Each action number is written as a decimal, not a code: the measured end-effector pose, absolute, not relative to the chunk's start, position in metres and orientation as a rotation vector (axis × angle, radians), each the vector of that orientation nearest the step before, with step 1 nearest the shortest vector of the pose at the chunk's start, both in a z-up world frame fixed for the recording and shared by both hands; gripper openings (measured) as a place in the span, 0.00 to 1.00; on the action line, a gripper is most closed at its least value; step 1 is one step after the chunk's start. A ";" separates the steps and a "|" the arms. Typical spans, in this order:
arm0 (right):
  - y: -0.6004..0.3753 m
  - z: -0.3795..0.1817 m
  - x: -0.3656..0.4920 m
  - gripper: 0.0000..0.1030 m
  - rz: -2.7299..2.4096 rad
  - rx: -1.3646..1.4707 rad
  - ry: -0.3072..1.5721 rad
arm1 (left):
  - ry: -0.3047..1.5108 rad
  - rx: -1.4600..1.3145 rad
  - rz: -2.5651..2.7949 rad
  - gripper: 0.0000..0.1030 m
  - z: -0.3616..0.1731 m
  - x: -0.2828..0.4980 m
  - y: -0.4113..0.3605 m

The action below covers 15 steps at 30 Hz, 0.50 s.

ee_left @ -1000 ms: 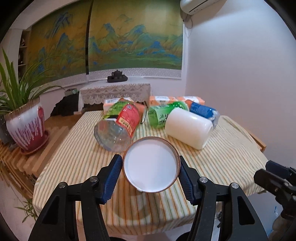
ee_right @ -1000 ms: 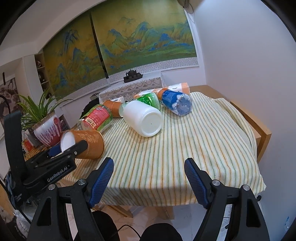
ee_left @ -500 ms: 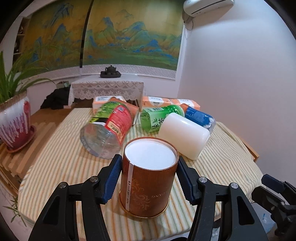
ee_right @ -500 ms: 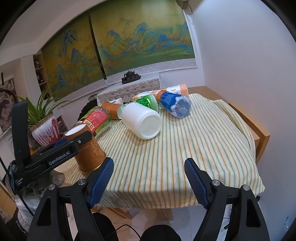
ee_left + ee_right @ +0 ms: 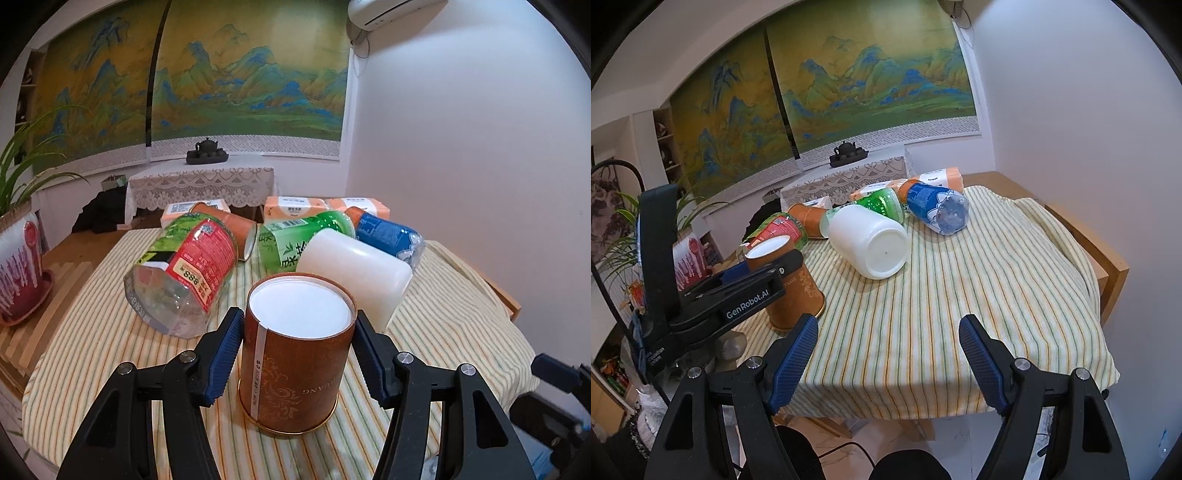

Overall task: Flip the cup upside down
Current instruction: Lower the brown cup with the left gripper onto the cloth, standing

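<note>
Both left gripper pads flank inverted cup, contact unclear.

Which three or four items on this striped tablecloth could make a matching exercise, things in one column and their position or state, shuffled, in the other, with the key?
Things:
1. brown cup
2. white jar
3. blue-label bottle
4. right gripper

States:
A. lying on its side, flat base facing the right wrist camera
B. open, holding nothing, over the near table edge
C. standing with its wide gold rim down on the cloth, between the left gripper fingers
D. lying on its side at the far end, next to the green bottle

Pairs: 1-C, 2-A, 3-D, 4-B
</note>
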State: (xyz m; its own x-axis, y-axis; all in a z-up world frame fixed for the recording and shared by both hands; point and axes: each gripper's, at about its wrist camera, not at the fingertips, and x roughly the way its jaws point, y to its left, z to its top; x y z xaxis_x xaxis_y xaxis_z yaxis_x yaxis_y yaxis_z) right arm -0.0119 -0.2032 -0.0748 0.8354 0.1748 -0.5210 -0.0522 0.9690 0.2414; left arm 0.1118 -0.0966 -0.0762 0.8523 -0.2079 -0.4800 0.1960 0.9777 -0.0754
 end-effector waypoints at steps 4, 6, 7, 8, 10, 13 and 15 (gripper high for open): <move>-0.204 -0.074 -0.012 0.73 0.121 0.225 0.566 | 0.503 -0.010 -0.216 0.61 -0.080 0.105 -0.096; -0.204 -0.073 -0.012 0.73 0.123 0.225 0.562 | 0.501 -0.014 -0.217 0.61 -0.080 0.104 -0.095; -0.203 -0.073 -0.012 0.73 0.123 0.224 0.562 | 0.502 -0.017 -0.218 0.61 -0.080 0.104 -0.094; -0.202 -0.073 -0.012 0.73 0.123 0.223 0.562 | 0.503 -0.020 -0.218 0.61 -0.080 0.104 -0.094; -0.201 -0.072 -0.012 0.73 0.125 0.221 0.562 | 0.504 -0.023 -0.218 0.61 -0.080 0.104 -0.093; -0.200 -0.071 -0.012 0.73 0.127 0.217 0.561 | 0.506 -0.025 -0.221 0.61 -0.079 0.103 -0.092; -0.200 -0.071 -0.013 0.73 0.127 0.218 0.560 | 0.506 -0.028 -0.222 0.61 -0.079 0.102 -0.092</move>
